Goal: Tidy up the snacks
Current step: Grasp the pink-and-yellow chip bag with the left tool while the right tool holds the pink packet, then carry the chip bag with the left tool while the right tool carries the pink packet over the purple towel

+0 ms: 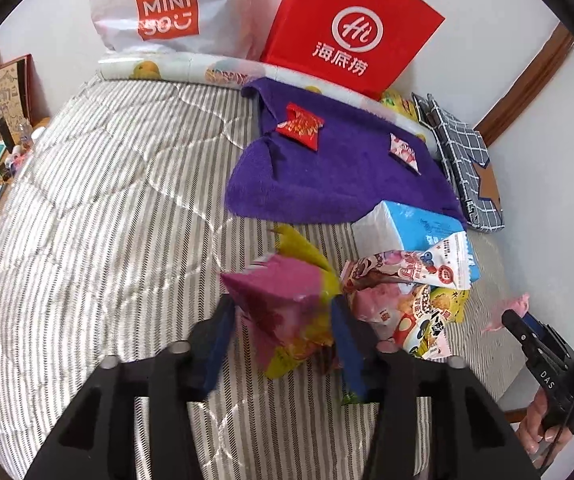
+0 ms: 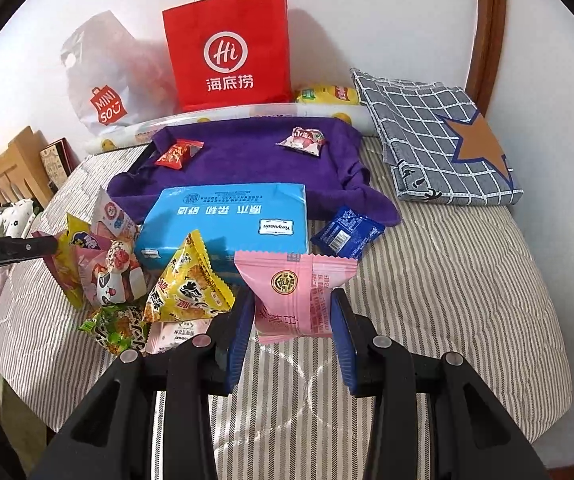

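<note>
My left gripper [image 1: 283,320] has a puffy pink and yellow snack packet [image 1: 287,304] between its blue pads, which touch both of its sides; the picture is blurred there. In the right wrist view the same packet [image 2: 61,268] shows at the left gripper's tip [image 2: 47,245], by a pile of snacks [image 2: 159,288]. My right gripper [image 2: 293,320] is shut on a flat pink packet [image 2: 295,284], held just above the striped quilt [image 2: 447,300]. A purple towel [image 2: 247,160] behind carries a red packet [image 2: 177,154] and a pink-white packet [image 2: 303,141].
A blue tissue pack [image 2: 227,220] lies between the towel and the pile, with a small dark blue packet [image 2: 347,236] to its right. A red paper bag [image 2: 231,48] and a white plastic bag [image 2: 99,80] stand against the wall. A checked cloth [image 2: 439,140] lies at the back right.
</note>
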{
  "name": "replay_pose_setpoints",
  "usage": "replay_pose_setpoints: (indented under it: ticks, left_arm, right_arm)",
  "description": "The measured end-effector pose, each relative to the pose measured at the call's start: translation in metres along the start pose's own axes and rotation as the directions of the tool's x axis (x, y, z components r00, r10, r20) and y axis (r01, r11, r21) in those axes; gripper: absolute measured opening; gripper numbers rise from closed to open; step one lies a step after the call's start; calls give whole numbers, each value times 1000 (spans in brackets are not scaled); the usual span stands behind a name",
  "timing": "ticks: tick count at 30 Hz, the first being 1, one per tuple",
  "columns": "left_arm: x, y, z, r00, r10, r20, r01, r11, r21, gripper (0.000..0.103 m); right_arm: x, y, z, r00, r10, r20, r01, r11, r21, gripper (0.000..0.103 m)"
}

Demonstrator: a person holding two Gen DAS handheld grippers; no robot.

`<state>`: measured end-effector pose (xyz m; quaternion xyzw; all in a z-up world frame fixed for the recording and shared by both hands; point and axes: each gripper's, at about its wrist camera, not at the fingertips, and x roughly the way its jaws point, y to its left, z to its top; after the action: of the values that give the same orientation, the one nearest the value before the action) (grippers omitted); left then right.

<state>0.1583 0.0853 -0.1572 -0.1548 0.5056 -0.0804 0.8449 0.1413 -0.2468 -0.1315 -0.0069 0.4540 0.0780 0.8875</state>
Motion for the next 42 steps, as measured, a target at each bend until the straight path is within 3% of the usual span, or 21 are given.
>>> replay_pose_setpoints:
  ticks: [5,12,14,15,17,29,42]
  left_arm:
    - [18,2,4,1000,15,-12,-15,1000,-19,69]
    - [44,7,14,999,-12,-48,8,997,-79,73]
    - [44,8,16,999,-25,-35,22,995,-95,72]
    - [43,9,17,999,-33,-23,30,994,-101,63]
    - [41,12,19,999,-45,-14,43,994,-100,62]
    - [-3,13,13,997,-49,59,54,996,-72,60]
    - [-65,-26,16,984,-57,167,56,998,11,60]
  right_arm:
    - [5,-4,-1,1000,-13,-15,13,1000,2,39]
    - [15,-15,-1,998,-38,-42,40,999,25,39]
    - [18,-18,-2,998,-46,-51,47,998,28,39]
    - [19,-19,-2,998,-47,-53,48,998,28,39]
    - [21,-20,-2,997,-48,-59,50,998,31,39]
    - [14,-9,1,999,-28,-33,29,1000,6,39]
    - [-28,-4,28,998,-3,70,4,1000,-19,39]
